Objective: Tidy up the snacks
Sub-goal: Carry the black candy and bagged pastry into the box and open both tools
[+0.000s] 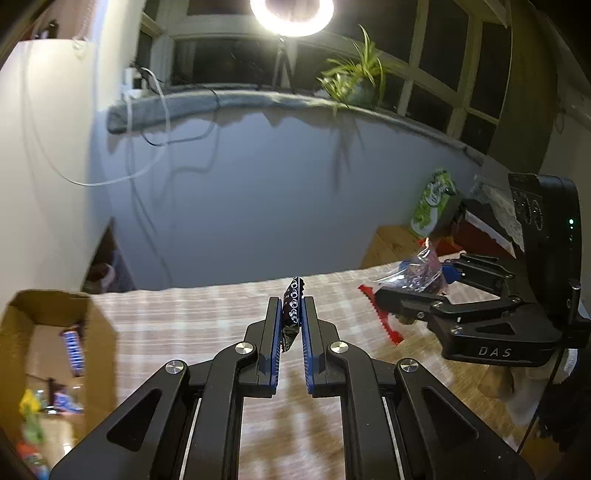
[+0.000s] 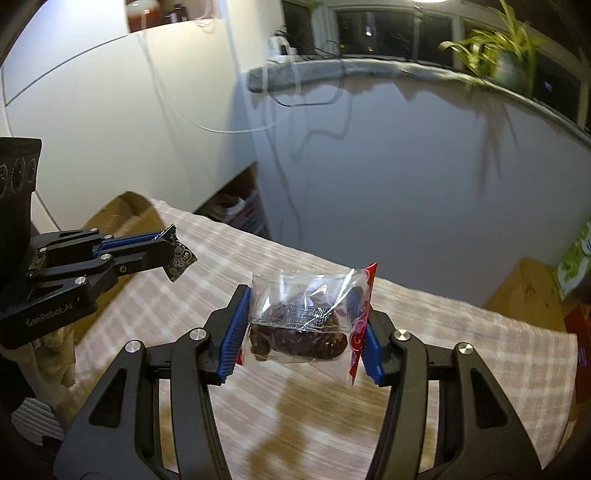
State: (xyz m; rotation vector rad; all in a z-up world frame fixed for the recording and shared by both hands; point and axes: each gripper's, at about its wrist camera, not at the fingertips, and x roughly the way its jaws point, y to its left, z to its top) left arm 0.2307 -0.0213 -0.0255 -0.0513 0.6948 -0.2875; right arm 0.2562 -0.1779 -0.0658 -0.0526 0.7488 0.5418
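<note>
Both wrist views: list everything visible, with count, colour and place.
black packet: 1, black with white print, pinched in left gripper
clear packet: 1, clear with red edges, brown snack inside, held in right gripper
box: 1, brown cardboard, left of the table, several snacks inside
green bag: 1, green and white, far right
cloth: 1, beige and white check, covering the table
plant: 1, green, on the window ledge
ring light: 1, white, lit, at the window
cables: several, white and black, hanging down the wall
left gripper: black, blue pads, shut
right gripper: black, blue pads, shut
</note>
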